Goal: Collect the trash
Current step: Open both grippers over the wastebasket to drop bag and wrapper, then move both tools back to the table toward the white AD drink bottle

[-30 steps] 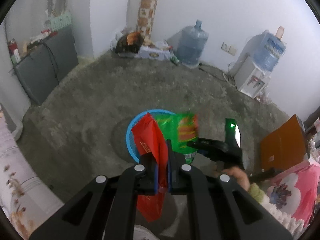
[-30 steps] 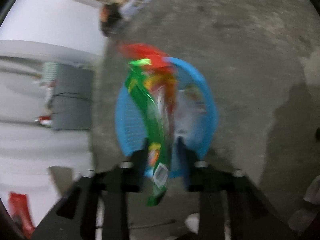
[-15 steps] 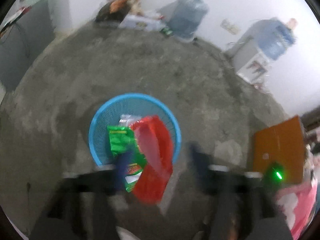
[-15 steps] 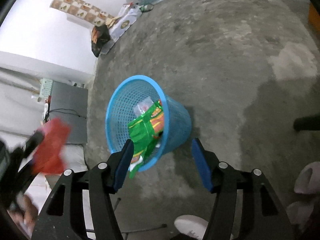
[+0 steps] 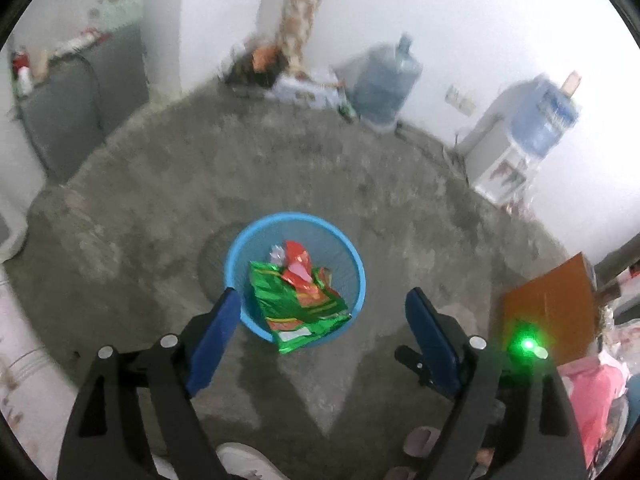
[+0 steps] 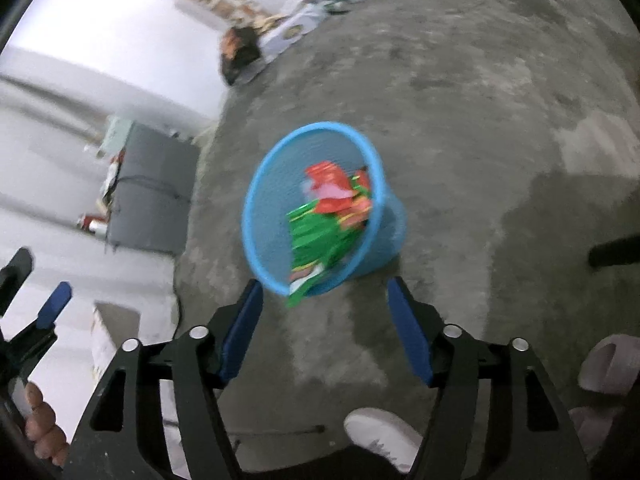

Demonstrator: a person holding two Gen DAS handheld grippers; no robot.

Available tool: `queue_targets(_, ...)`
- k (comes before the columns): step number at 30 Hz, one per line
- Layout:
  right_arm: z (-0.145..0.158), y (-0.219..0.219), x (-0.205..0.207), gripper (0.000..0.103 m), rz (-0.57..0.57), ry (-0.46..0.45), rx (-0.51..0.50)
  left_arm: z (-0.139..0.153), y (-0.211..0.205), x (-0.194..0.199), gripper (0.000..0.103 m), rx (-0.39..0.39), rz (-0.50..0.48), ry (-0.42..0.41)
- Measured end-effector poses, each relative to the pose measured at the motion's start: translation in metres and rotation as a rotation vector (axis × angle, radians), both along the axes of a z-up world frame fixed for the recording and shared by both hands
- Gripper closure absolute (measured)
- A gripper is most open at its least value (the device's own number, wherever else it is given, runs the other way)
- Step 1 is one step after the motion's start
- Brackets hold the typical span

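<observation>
Your left gripper (image 5: 324, 308) stands wide, its jaws having just been opening, with nothing between them. Your right gripper (image 6: 325, 300) is likewise spread and empty, its jaws just opened further. The green wrapper (image 5: 298, 304) and red wrapper (image 5: 298, 266) lie in the blue basket (image 5: 240, 264) on the concrete floor (image 5: 160, 216), the green one hanging over its near rim.

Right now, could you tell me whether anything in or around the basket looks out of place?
Yes. The green wrapper is not fully inside the blue basket: its lower end hangs over the near rim. The red wrapper lies inside. The basket stands upright on the floor.
</observation>
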State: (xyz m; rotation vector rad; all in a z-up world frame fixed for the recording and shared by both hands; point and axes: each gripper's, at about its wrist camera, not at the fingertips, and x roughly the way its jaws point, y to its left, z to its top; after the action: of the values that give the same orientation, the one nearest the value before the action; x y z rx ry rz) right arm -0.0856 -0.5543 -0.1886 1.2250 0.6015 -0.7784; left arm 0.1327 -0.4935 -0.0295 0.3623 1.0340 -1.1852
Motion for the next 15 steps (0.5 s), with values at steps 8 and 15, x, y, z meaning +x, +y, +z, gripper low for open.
queue_targets(8, 0.069, 0.052, 0.039, 0.017, 0.187, 0.096, -0.252, 0.076, 0.144, 0.006, 0.013, -0.155, 0.142, -0.093)
queue_targets(15, 0.120, 0.107, 0.070, 0.008, 0.343, 0.135, -0.457, 0.099, 0.290, -0.001, 0.009, -0.211, 0.367, -0.214)
